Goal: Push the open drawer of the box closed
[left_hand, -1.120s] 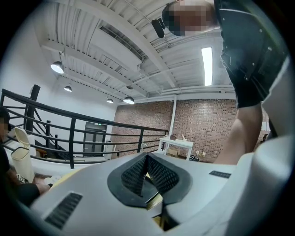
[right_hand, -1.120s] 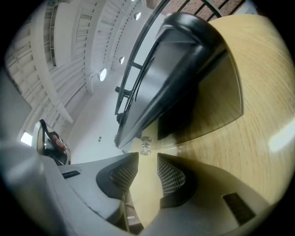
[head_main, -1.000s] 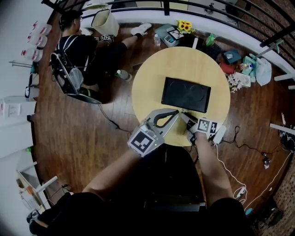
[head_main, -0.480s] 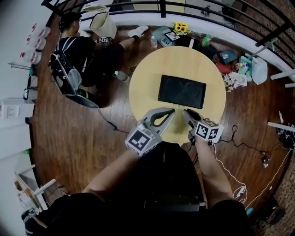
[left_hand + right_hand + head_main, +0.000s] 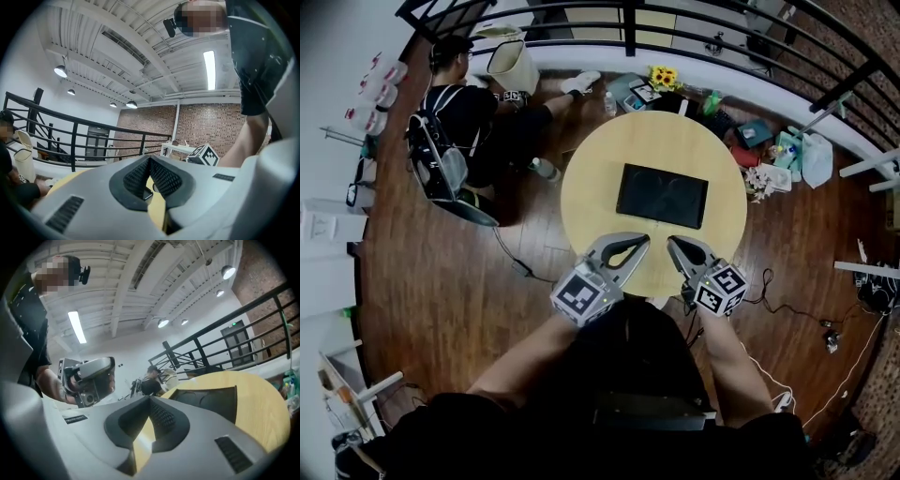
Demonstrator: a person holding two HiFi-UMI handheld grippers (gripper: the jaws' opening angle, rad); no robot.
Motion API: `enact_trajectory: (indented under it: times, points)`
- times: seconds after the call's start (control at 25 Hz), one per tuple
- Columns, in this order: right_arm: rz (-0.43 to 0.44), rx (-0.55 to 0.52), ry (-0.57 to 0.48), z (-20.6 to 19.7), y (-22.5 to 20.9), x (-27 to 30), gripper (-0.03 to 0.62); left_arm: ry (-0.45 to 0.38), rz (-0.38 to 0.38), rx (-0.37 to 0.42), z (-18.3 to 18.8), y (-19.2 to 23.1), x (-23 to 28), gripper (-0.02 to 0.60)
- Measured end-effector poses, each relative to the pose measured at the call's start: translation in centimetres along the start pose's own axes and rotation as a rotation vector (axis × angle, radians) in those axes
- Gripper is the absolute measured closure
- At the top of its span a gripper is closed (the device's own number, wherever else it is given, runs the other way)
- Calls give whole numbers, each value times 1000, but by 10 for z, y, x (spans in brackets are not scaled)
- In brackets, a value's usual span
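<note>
A flat black box (image 5: 662,195) lies in the middle of a round wooden table (image 5: 591,178); no drawer shows sticking out of it. Both grippers hover side by side over the table's near edge, short of the box. My left gripper (image 5: 641,240) is shut, its tips (image 5: 150,159) meeting with nothing between them. My right gripper (image 5: 673,242) has just closed its jaws and holds nothing; in the right gripper view its tips (image 5: 150,401) point toward the box (image 5: 206,401) and across at the left gripper (image 5: 89,380).
A person (image 5: 473,112) sits on the wooden floor at the upper left beside a white bin (image 5: 511,58). Bags, flowers (image 5: 661,77) and clutter lie behind the table along a black railing (image 5: 628,23). Cables (image 5: 787,305) trail at the right.
Both grippers have risen and drawn back from the box's front toward the table's near edge. The right gripper rolled and its jaws went from open to shut.
</note>
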State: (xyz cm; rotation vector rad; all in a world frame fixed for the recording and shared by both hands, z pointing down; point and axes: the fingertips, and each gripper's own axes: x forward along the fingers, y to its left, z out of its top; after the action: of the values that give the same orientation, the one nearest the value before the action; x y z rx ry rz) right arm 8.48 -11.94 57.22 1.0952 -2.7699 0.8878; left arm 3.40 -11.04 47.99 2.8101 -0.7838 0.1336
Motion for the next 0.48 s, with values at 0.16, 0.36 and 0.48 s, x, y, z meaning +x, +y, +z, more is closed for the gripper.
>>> enact_trajectory:
  times: [0.16, 0.36, 0.48]
  points:
    - [32, -80, -50, 40, 35, -20, 586, -4, -2, 5, 20, -14, -9, 560]
    - [61, -180, -84, 86, 78, -44, 586, -13, -20, 26, 49, -32, -20, 560]
    - [79, -241, -99, 106, 100, -55, 586, -10, -46, 44, 63, -43, -22, 560]
